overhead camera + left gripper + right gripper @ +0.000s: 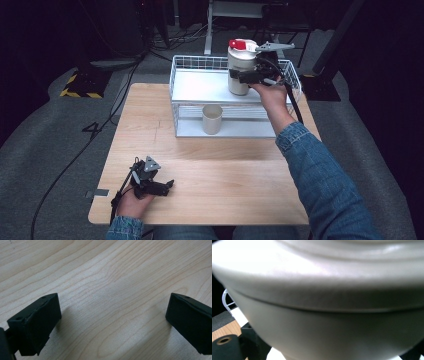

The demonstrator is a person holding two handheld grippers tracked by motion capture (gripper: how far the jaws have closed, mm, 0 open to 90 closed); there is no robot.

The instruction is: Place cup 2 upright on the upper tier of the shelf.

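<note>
A tall cream jar (240, 62) with a red-and-white lid stands on the top shelf of a white wire rack (200, 87). My right gripper (243, 76) reaches in from the right and is shut on the jar's body about halfway up. In the right gripper view the jar's (319, 315) shoulder and wall sit right against the lens, with one black finger (224, 347) at the lower left. My left gripper (167, 186) lies low over the wooden table (225, 170) near its front left corner. Its jaws stand wide apart over bare wood (113, 320), holding nothing.
A small cream cup (212, 119) stands upright on the rack's lower shelf, under the jar's left side. The rack sits at the table's far edge. Dark floor with cables and a yellow-black striped base (80, 85) lies beyond.
</note>
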